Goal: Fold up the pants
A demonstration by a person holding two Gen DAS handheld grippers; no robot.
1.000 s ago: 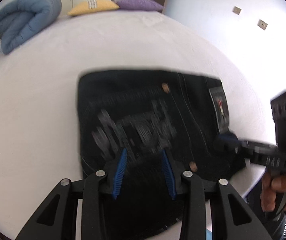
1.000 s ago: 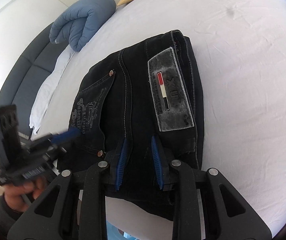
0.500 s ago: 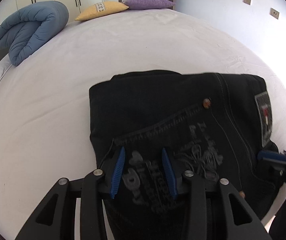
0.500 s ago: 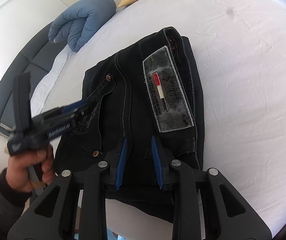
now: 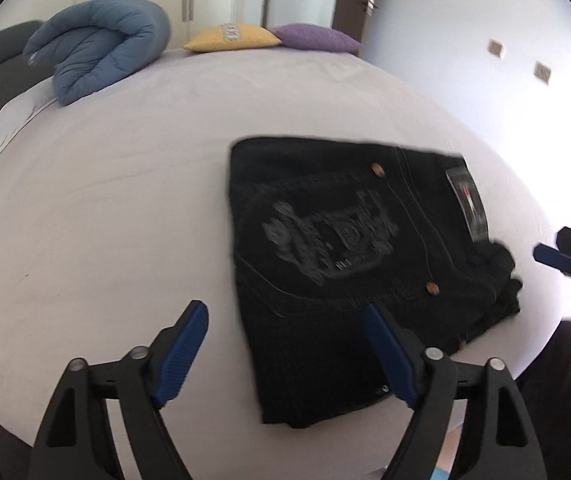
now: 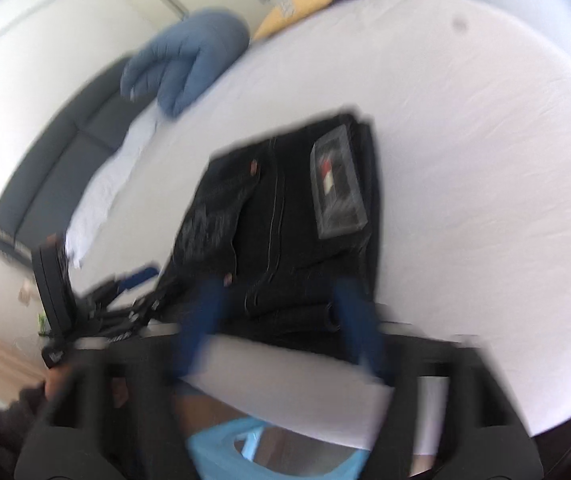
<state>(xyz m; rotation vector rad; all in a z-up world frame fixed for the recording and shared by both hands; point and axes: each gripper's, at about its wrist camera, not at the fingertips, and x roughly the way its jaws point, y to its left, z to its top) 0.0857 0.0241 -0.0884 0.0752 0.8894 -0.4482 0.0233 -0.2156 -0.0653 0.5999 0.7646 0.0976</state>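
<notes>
The black jeans lie folded into a compact rectangle on the white bed, back pocket embroidery and waistband patch facing up. My left gripper hovers at their near left corner. Its jaws are opening wide and the pads press on nothing. In the blurred right wrist view, the right gripper is drawn back over the near edge of the jeans. Its jaws are also opening, and its pads are clear of the cloth. The right gripper shows at the picture's right edge, and the left gripper shows beside the jeans.
A rolled blue duvet, a yellow pillow and a purple pillow lie at the far end of the bed. A dark padded headboard runs along its left side. A light blue plastic item sits below the bed's near edge.
Both grippers have let go of the jeans, opened wide and drawn back. The left one shifted left; the right one lifted, so the folded jeans now look smaller and farther away.
</notes>
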